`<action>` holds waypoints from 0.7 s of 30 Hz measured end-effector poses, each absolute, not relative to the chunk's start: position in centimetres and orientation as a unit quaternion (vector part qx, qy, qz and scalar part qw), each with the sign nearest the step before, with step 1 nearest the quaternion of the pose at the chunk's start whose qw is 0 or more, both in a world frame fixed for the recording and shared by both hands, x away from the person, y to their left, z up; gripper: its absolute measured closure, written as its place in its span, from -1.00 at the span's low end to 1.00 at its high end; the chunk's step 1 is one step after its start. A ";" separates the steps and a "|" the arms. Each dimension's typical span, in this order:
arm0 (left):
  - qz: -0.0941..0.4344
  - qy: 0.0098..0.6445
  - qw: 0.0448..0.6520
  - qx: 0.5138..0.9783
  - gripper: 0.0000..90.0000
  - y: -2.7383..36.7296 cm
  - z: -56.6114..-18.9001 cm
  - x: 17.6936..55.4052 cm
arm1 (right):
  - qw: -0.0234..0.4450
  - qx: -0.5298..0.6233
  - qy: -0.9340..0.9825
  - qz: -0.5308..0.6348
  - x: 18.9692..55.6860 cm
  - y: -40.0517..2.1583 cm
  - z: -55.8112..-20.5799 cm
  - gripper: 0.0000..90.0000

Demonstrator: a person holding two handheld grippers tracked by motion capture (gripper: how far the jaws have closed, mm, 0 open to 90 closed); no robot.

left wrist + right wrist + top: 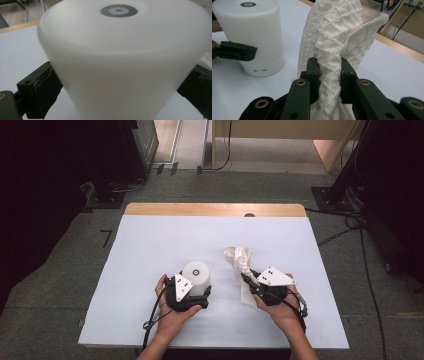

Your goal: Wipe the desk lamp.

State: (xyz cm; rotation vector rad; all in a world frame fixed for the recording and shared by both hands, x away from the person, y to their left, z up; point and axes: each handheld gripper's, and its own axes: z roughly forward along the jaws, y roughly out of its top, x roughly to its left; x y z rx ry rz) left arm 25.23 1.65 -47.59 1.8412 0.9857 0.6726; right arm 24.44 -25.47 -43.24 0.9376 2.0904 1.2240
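A soft, light white waffle-weave cloth (334,37) stands bunched at mid-worktop (150,240), pinched low by the right gripper (329,63), jaws nearly closed. Beside it, the left gripper (186,292) clamps a smooth, rigid, likely slippery white plastic cylinder (125,62).

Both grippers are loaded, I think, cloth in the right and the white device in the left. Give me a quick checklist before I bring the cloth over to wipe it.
1. Right gripper holds the white cloth: ok, jaws pinched on a bunched fold.
2. Left gripper holds the white cylindrical device: ok, a jaw on each side of it.
3. Device upright: ok, its ringed top faces up and its base is on the table.
4. Gap between cloth and device: ok, apart in the high view.
5. Loose cloth clear of the jaws: cannot tell, a tail hangs under the right gripper.
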 end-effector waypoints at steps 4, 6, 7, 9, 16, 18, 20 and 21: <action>0.265 0.405 0.456 0.747 -0.84 1.5 -47.7 25.9 | 0.271 0.340 0.775 0.458 24.2 -25.4 -42.9 0.66; 0.259 0.398 0.461 0.749 -0.82 1.6 -47.7 26.1 | 0.267 0.340 0.776 0.459 24.1 -25.3 -42.8 0.66; 0.252 0.393 0.463 0.753 -0.82 1.8 -47.6 26.2 | 0.265 0.339 0.777 0.459 24.1 -25.1 -42.9 0.66; 0.216 0.380 0.482 0.759 -0.81 2.3 -47.4 26.6 | 0.261 0.333 0.781 0.460 24.0 -24.6 -42.9 0.66; 0.090 0.279 0.571 0.767 -0.81 3.8 -45.3 26.5 | 0.269 0.285 0.780 0.487 22.6 -22.5 -41.5 0.66; 0.072 0.260 0.582 0.767 -0.81 3.7 -44.8 26.3 | 0.269 0.271 0.776 0.501 22.1 -21.9 -40.9 0.66; 0.066 0.255 0.586 0.766 -0.81 3.6 -44.5 26.2 | 0.269 0.256 0.778 0.507 21.6 -21.4 -40.5 0.66; 0.065 0.256 0.588 0.765 -0.81 3.7 -44.4 26.2 | 0.266 0.250 0.782 0.505 21.4 -21.1 -40.4 0.66</action>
